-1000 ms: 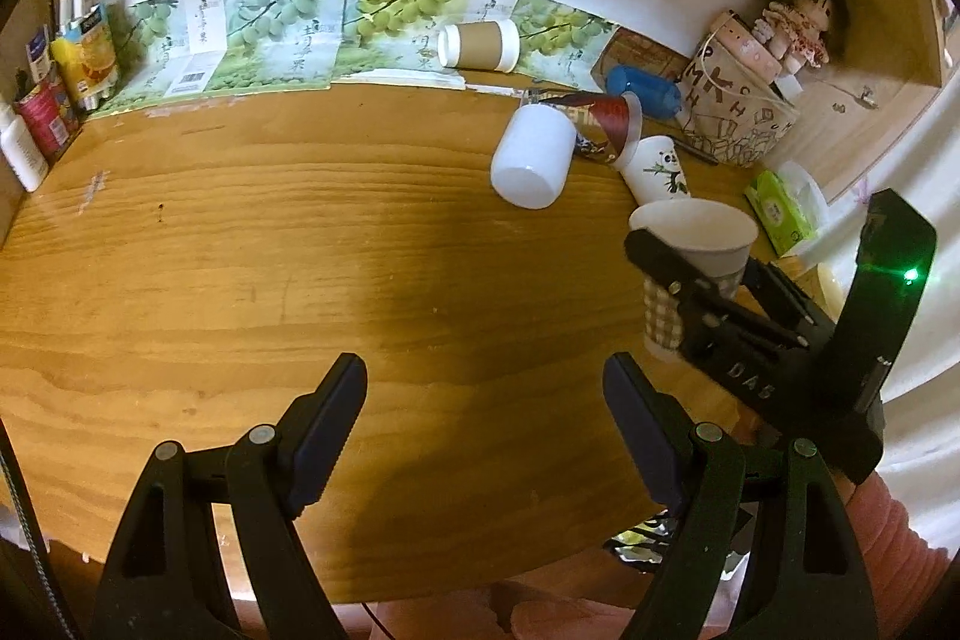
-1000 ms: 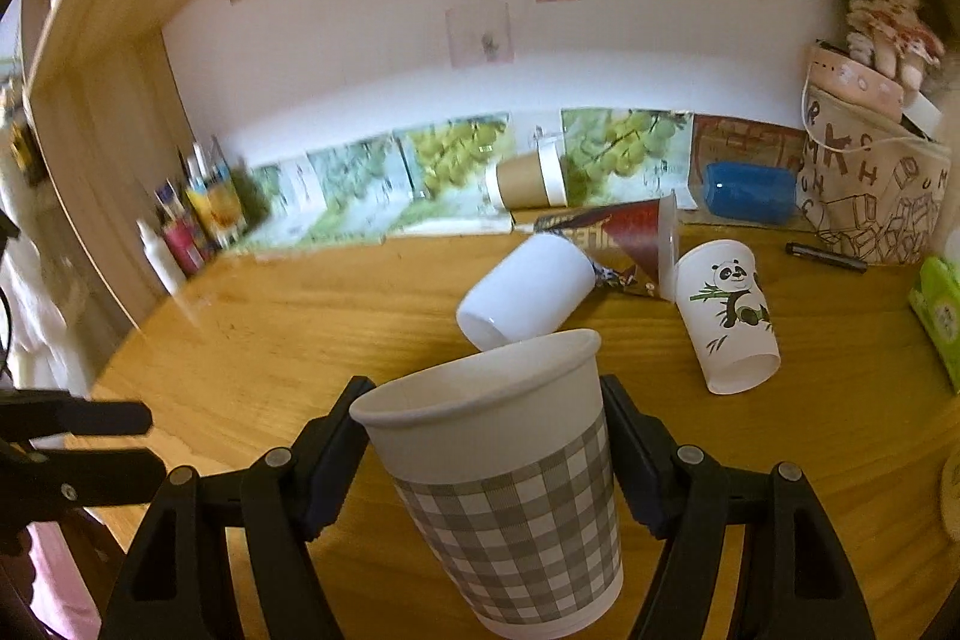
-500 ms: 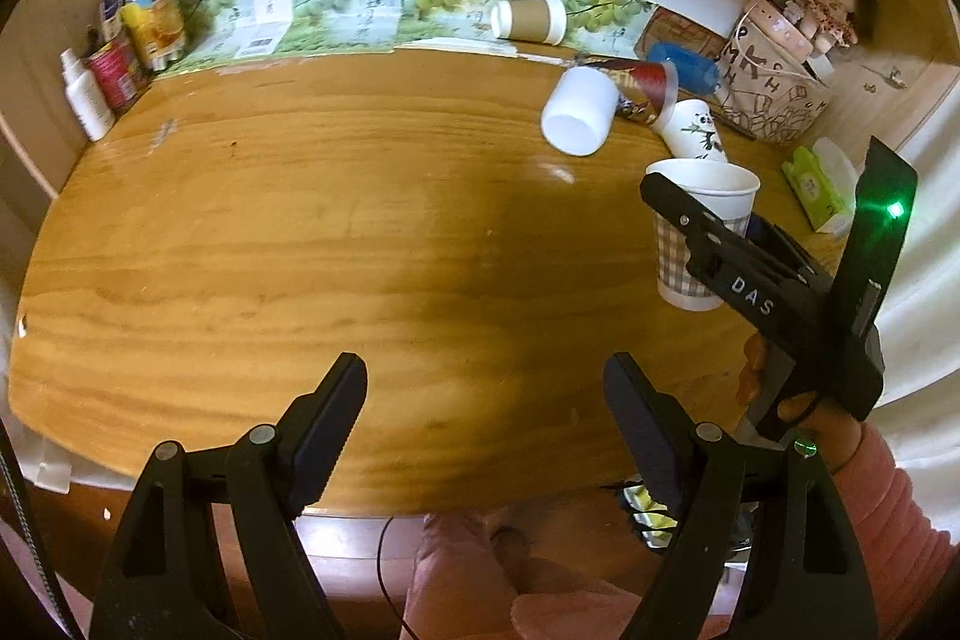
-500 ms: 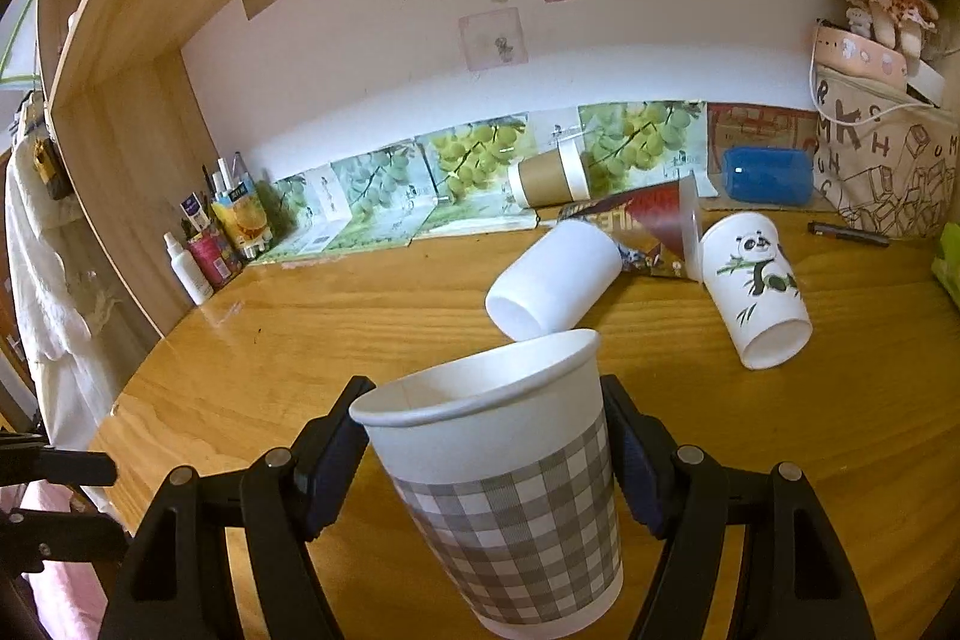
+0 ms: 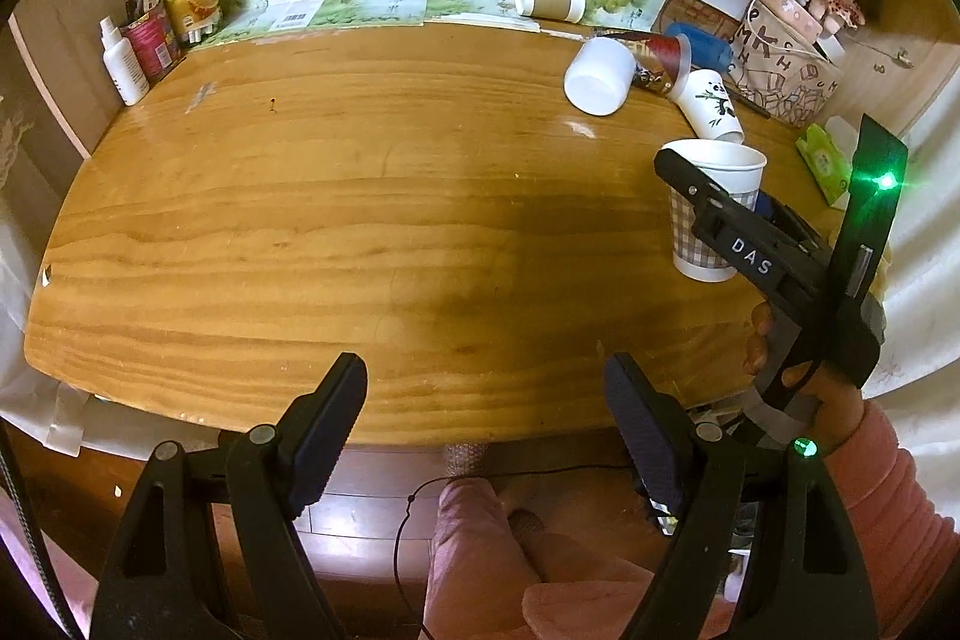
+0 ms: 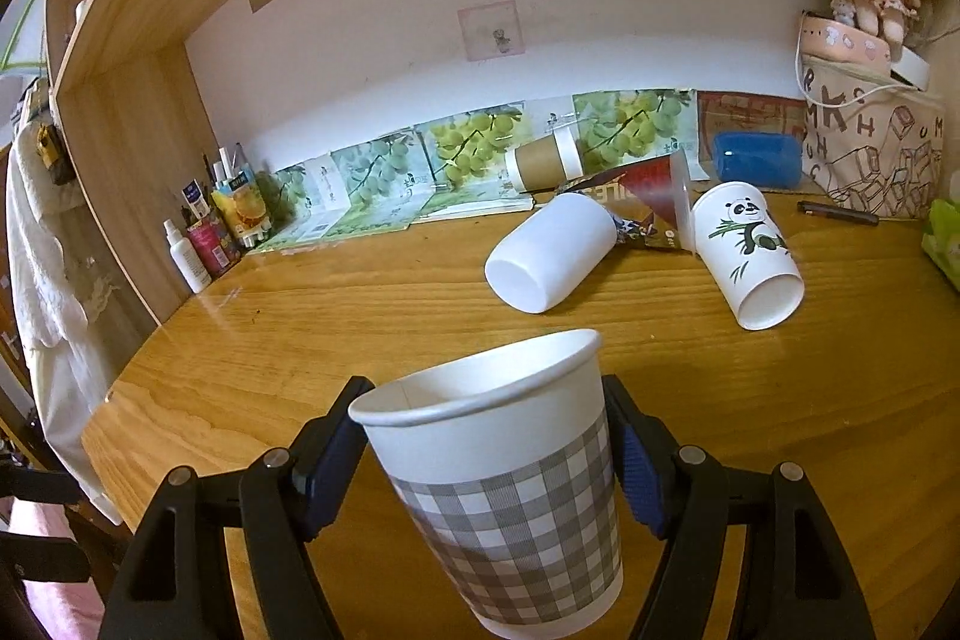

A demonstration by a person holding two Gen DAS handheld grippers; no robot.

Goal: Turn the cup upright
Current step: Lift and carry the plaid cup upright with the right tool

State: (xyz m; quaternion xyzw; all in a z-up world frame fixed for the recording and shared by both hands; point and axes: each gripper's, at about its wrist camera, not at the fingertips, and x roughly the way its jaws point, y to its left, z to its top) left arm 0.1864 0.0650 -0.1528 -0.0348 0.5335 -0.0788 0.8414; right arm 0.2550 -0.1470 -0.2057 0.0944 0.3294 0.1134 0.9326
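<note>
A grey-checked paper cup stands mouth up, slightly tilted, between the fingers of my right gripper, which is shut on it. In the left wrist view the same cup rests at the right side of the wooden table, held by the right gripper. My left gripper is open and empty, pulled back over the table's front edge.
A plain white cup, a panda cup, a red cup and a brown-sleeved cup lie on their sides at the back. A blue case, a tote bag and bottles line the wall.
My left gripper has drawn back and up, past the table's front edge. The right gripper keeps hold of the checked cup, which stays upright.
</note>
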